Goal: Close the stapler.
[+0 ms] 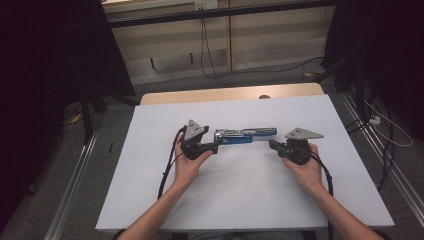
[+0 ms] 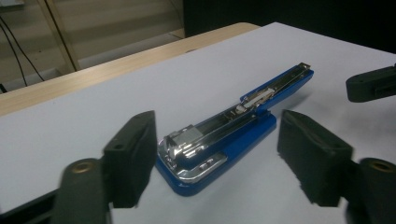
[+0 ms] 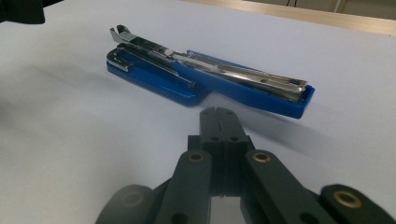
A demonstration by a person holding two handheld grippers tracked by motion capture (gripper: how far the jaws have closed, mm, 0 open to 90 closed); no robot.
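A blue stapler (image 1: 245, 135) lies opened out flat on the white table top (image 1: 250, 195), its metal magazine facing up. My left gripper (image 1: 218, 145) is at the stapler's left end. In the left gripper view its jaws (image 2: 217, 140) stand apart on either side of the stapler's (image 2: 219, 135) hinged end, with a clear gap to the right pad (image 2: 313, 158). My right gripper (image 1: 272, 144) is shut with nothing in it, just short of the stapler's right end. In the right gripper view its closed tips (image 3: 218, 114) point at the stapler (image 3: 210, 81) from close by.
The wooden table edge (image 1: 230, 94) runs along the back of the white sheet. Cables (image 1: 207, 55) hang over the floor behind it. Metal rails (image 1: 75, 185) flank the table on both sides, and dark curtains (image 1: 45, 60) stand at the left and right.
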